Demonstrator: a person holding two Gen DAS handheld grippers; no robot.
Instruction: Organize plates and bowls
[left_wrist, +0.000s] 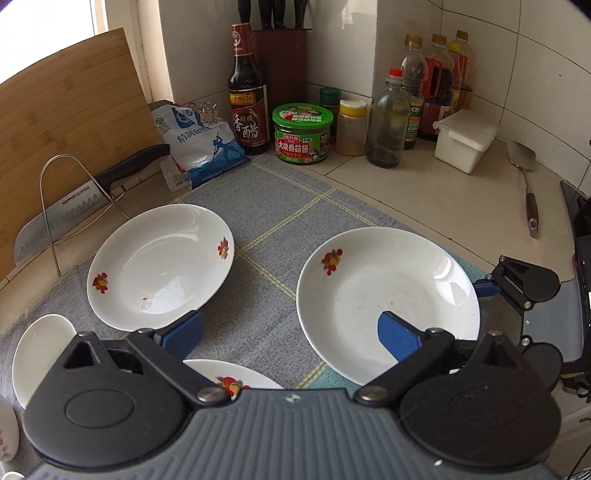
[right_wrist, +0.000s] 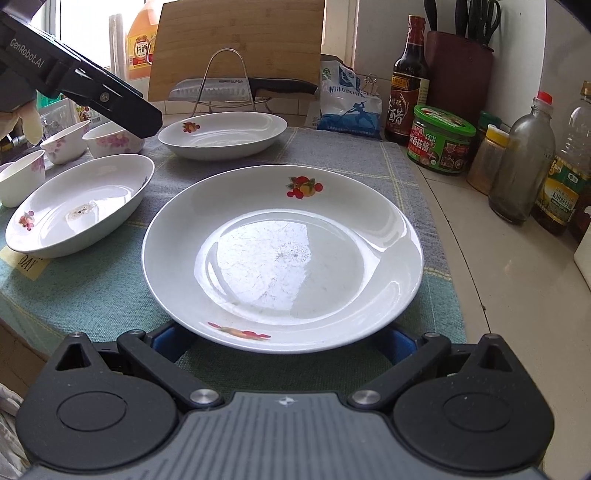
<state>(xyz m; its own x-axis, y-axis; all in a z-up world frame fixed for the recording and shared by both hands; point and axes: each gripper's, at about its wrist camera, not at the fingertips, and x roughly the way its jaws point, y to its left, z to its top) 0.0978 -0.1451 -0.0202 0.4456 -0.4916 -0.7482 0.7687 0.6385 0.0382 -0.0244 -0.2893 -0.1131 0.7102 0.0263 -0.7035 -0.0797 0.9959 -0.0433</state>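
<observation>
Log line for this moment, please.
left tongs: open, empty, over cloth | right tongs: open, at near plate's rim | far plate, left plate: apart

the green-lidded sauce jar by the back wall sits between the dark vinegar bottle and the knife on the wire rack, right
Not quite. In the left wrist view the green-lidded sauce jar sits between the dark vinegar bottle and a small yellow-capped spice jar. The knife on the wire rack is far off to the left.

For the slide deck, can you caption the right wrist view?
Right tongs open around the near rim of a fruit-patterned plate on a checked cloth, two more plates and small bowls beyond.
</observation>
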